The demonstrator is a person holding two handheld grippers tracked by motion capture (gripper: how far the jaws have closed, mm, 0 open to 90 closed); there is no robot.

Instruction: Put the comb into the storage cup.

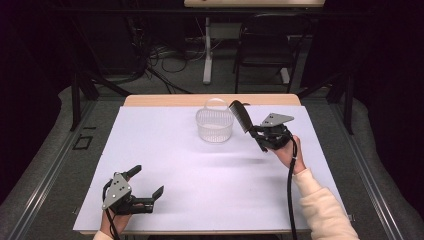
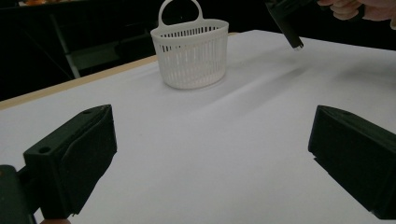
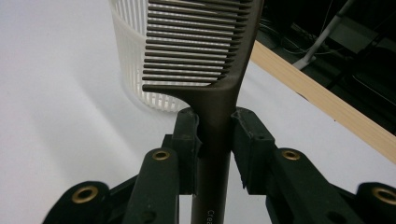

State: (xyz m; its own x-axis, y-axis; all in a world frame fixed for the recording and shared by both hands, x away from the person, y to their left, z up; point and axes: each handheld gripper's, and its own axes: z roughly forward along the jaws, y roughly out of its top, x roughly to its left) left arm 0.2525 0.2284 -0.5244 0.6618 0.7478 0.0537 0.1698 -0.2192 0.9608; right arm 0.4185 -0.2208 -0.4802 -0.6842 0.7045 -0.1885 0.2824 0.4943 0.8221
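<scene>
Brown comb (image 3: 205, 60) sits clamped by its handle in the right gripper (image 3: 215, 135), raised beside the white basket (image 1: 214, 125) — probably to drop in; left gripper (image 1: 148, 182) rests apart, empty.

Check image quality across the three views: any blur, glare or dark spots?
High view: the white table cover is evenly lit with soft shadows, the surroundings nearly black. Left gripper view: the basket is sharp, the near jaws soft. Right gripper view: the comb is sharp at the clamp, the basket behind it slightly soft; no glare.
</scene>
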